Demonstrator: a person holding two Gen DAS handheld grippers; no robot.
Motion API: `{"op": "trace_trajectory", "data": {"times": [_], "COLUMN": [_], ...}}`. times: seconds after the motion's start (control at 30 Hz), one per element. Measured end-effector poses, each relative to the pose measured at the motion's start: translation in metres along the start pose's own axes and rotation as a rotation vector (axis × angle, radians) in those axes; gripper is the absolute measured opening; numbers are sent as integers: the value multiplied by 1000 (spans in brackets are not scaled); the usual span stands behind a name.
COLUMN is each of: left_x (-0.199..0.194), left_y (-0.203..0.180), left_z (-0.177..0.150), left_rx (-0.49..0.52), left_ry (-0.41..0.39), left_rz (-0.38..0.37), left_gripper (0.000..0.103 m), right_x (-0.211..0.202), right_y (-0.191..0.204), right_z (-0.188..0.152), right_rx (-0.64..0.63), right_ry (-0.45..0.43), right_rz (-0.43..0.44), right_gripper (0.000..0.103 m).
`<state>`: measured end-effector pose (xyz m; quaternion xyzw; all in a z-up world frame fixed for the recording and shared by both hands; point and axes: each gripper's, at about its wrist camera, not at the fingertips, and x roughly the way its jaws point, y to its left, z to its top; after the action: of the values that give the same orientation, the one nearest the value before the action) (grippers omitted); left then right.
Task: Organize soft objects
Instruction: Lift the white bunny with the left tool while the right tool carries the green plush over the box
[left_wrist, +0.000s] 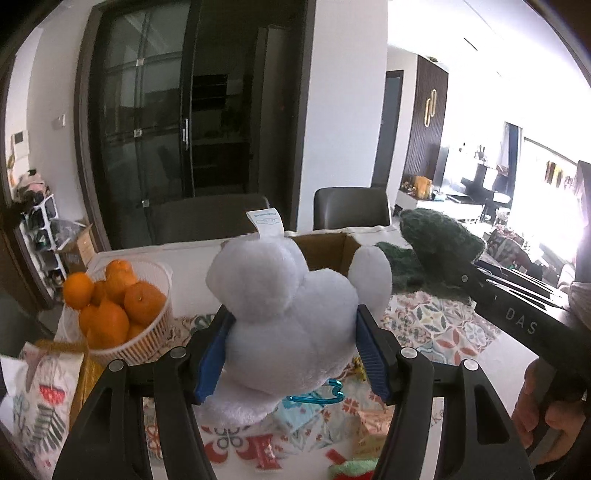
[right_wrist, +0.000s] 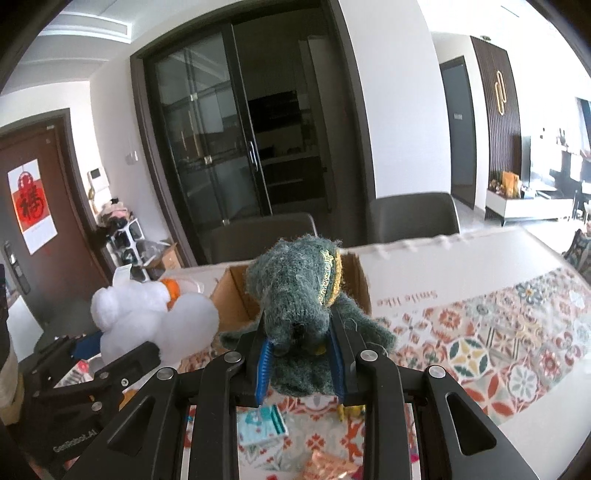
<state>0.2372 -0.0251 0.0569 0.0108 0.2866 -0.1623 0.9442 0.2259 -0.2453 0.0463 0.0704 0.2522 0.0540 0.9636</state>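
My left gripper (left_wrist: 295, 332) is shut on a white plush toy (left_wrist: 291, 306) with a paper tag and a blue clip, held above the patterned tablecloth. The plush also shows in the right wrist view (right_wrist: 147, 317). My right gripper (right_wrist: 301, 350) is shut on a dark green knitted item (right_wrist: 299, 291) with a gold band; it also shows in the left wrist view (left_wrist: 439, 243). An open cardboard box (left_wrist: 332, 251) stands just behind both items, also seen in the right wrist view (right_wrist: 236, 295).
A white basket of oranges (left_wrist: 122, 314) stands at the left. A patterned bag (left_wrist: 40, 398) is at the near left. Small packets (right_wrist: 262, 424) and a red-green soft item (left_wrist: 351, 470) lie on the cloth. Two chairs (right_wrist: 413, 218) stand behind the table.
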Motion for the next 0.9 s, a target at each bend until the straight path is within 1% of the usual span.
{"op": "trace_trajectory", "data": {"times": [0.2, 0.3, 0.37, 0.5, 0.67, 0.77, 0.9], "left_x": [2, 4, 6, 19, 37, 52, 75], "left_y": [1, 1, 4, 8, 13, 15, 14], "left_z": [22, 37, 47, 64, 82, 93, 103], "left_rx": [21, 40, 40, 51, 61, 58, 76], "left_ry": [-16, -27, -21, -7, 19, 63, 116], "left_rz": [-2, 5, -8, -17, -13, -32, -35], "left_gripper": [64, 64, 64, 64, 64, 64, 64], "right_x": [-1, 5, 10, 27, 50, 69, 95], "right_y": [4, 4, 4, 3, 6, 4, -3], "right_z": [23, 35, 42, 55, 71, 81, 86], "right_rx": [-17, -8, -2, -5, -28, -23, -14], "right_ry": [-30, -23, -12, 26, 79, 129, 206], "right_rz": [-8, -15, -13, 5, 4, 25, 41], "right_gripper": [28, 28, 28, 28, 28, 28, 28]}}
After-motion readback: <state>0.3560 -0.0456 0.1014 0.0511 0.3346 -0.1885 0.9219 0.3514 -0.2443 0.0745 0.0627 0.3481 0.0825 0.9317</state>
